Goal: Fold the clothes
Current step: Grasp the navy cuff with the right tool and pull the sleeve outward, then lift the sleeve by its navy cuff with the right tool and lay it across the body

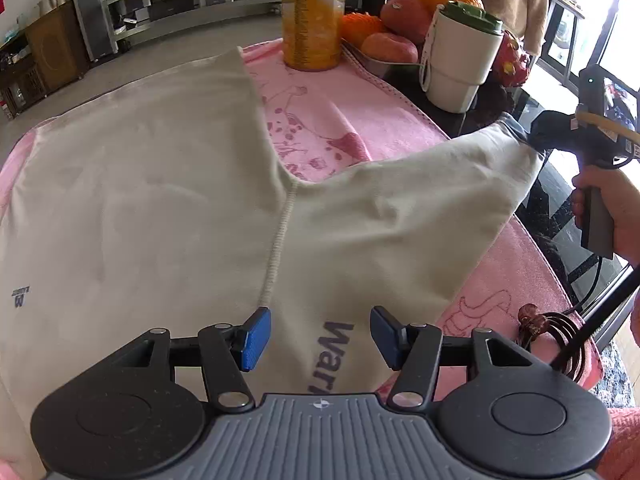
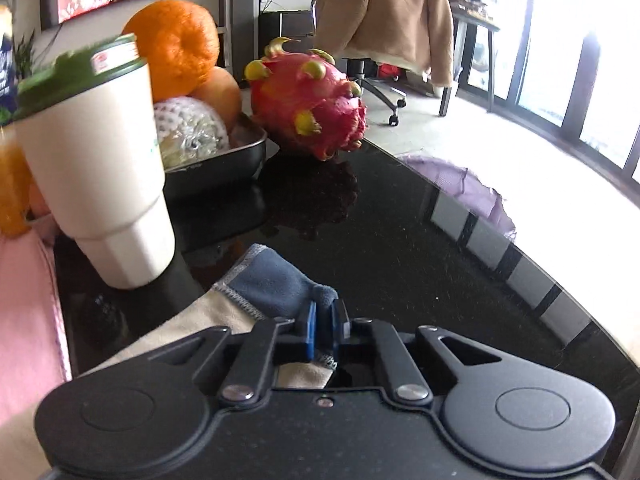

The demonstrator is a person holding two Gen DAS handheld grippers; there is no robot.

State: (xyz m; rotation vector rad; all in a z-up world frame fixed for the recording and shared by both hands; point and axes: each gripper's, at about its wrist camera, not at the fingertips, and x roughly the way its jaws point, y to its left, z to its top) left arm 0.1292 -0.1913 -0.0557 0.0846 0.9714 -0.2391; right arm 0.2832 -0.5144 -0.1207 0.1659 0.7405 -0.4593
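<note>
cream cotton, a pair of shorts, is spread over a pink towel on the black glossy bench. the left leg lies flat; the right leg is lifted and drawn out toward the bench edge. the left tongs are held released just above the waistband area, blue pads parted on either side of grey printed lettering, nothing between them. the right tongs are clenched on the blue-grey hem of the raised leg, cloth pinched between the pads; in the left view they are seen gripped by a hand. beyond the towel stand a white tumbler with a green lid, a metal tray of oranges, and a dragon fruit beside the tray.
</note>
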